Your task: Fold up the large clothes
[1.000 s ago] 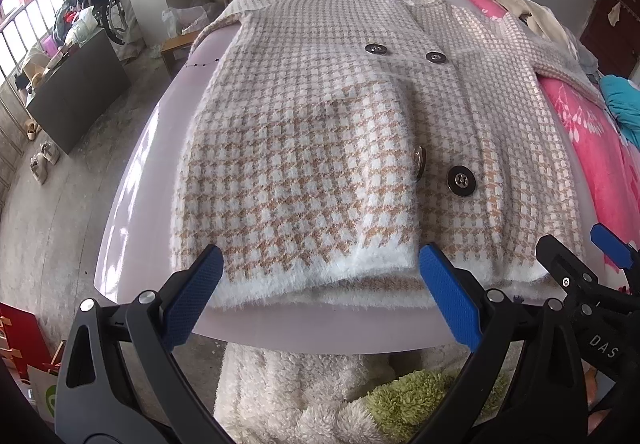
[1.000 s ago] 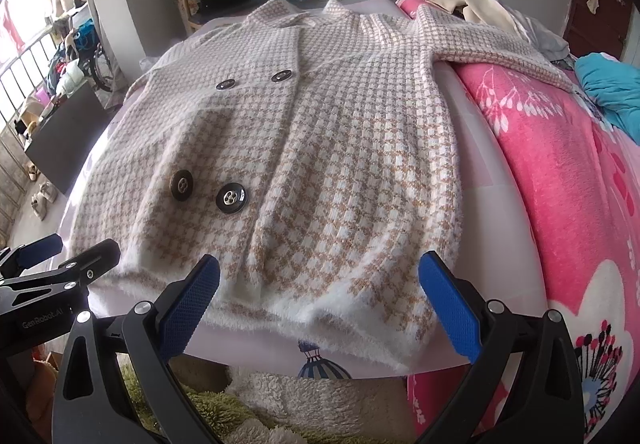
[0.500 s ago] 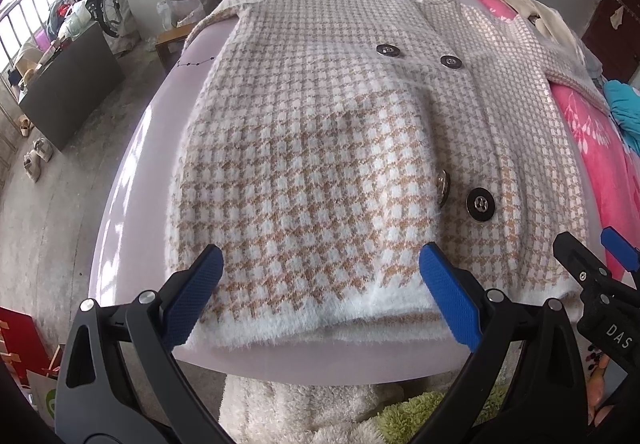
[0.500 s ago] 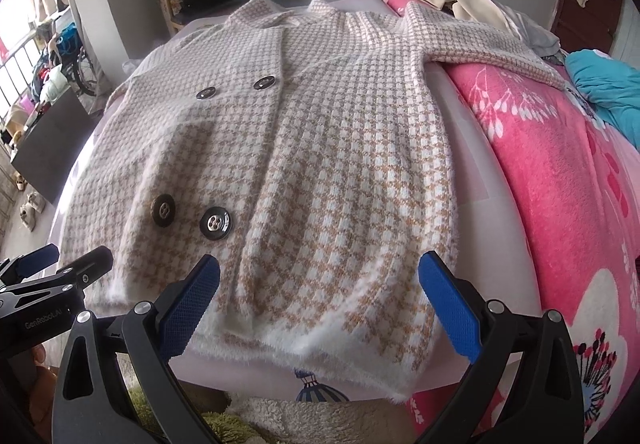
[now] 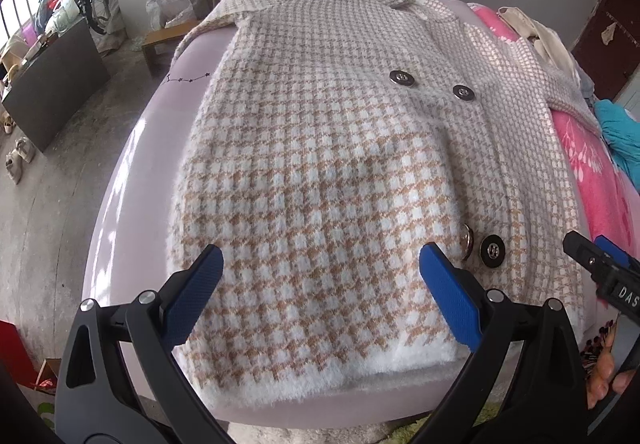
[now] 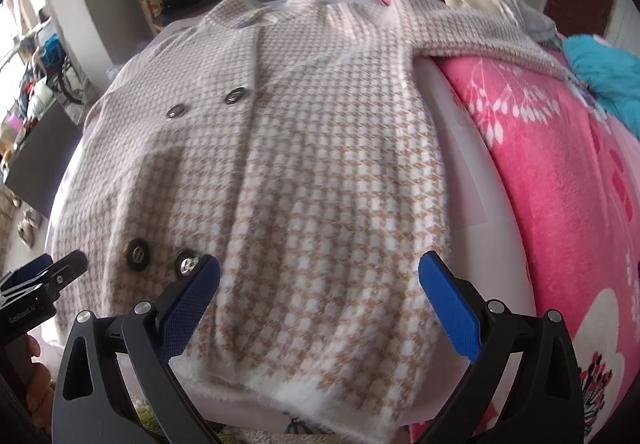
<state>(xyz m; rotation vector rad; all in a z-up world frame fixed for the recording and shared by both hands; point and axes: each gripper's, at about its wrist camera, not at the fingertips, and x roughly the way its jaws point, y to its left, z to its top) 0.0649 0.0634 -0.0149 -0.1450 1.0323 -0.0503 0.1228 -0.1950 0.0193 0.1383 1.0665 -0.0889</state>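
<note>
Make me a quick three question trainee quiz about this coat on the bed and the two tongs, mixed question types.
1. True or false: the left tongs are shut on the coat's white hem.
2. Multiple choice: how many buttons show on the coat? A two, B four, C six.
3. Fill in: the sleeve on the right lies across the ___ blanket.

Key: 1 false, both tongs, including the right tongs, are open above the coat. 2 B. 3 pink.
</note>
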